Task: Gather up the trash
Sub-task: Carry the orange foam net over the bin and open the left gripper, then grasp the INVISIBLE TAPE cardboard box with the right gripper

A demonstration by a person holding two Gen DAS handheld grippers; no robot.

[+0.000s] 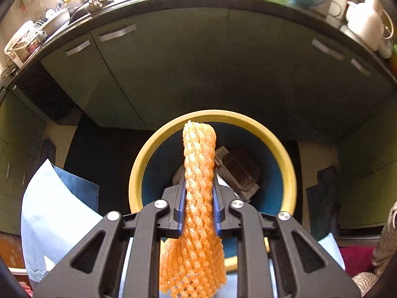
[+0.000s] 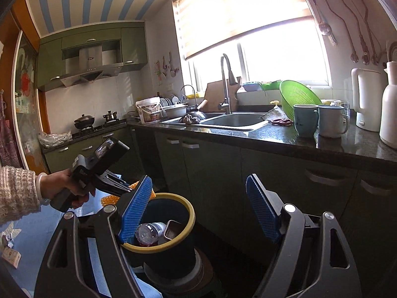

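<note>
The left gripper (image 1: 198, 213) pinches an orange foam mesh fruit sleeve (image 1: 198, 173) between its blue pads, the sleeve's free end poking over the yellow-rimmed dark blue waste bin (image 1: 285, 159). Light and springy, the sleeve could cling to a pad on release or catch the rim and fall outside. The right gripper (image 2: 198, 211) hangs spread and empty near the bin, above a clear plastic bottle (image 2: 148, 233) already inside. Beyond runs the dark kitchen surface (image 2: 248, 134).

Foam net (image 1: 198, 186): orange mesh sleeve, upright, over bin.
Bin (image 1: 289, 168): yellow-rimmed, dark blue, holds bottle (image 2: 147, 232).
</note>
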